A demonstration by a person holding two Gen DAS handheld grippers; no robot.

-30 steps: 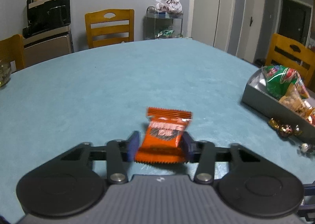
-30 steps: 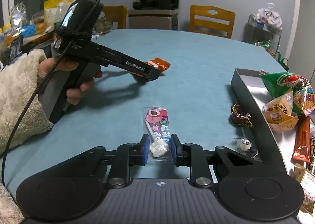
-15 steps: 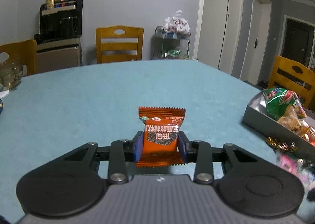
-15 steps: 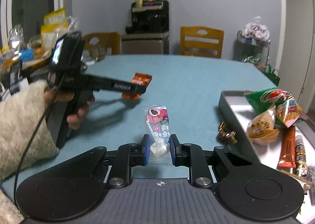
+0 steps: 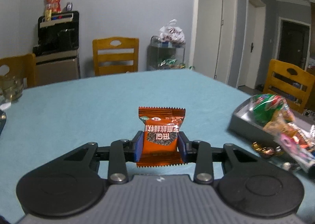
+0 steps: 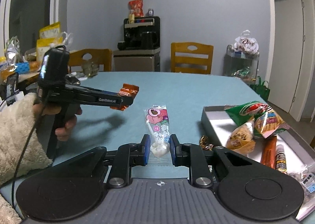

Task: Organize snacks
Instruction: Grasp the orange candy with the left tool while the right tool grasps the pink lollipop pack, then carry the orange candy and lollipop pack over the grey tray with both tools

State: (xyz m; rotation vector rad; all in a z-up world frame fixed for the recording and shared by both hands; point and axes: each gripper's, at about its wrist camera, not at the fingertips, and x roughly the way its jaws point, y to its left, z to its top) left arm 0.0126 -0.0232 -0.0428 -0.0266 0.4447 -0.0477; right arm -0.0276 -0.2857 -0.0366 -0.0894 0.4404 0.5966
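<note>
My left gripper [image 5: 160,148] is shut on an orange snack packet [image 5: 160,135] and holds it above the blue table; both also show at the left in the right wrist view, the packet [image 6: 127,95] in the air. My right gripper [image 6: 159,150] is shut on a pink-and-white lollipop packet [image 6: 158,123], held above the table beside the grey tray [image 6: 211,123]. The tray [image 5: 248,127] holds a green bag [image 6: 250,109], a yellow bun pack [image 6: 239,140] and several other snacks.
A gold-wrapped candy [image 6: 204,142] lies on the table against the tray's left wall. Wooden chairs [image 6: 191,58] stand around the table. A glass jar [image 5: 10,88] sits at the table's far left. A cluttered side table [image 6: 17,64] is at the left.
Both grippers have risen with their packets held. The tray has drawn closer on the right in both views, and the pink packet now blurs past at the right of the left wrist view.
</note>
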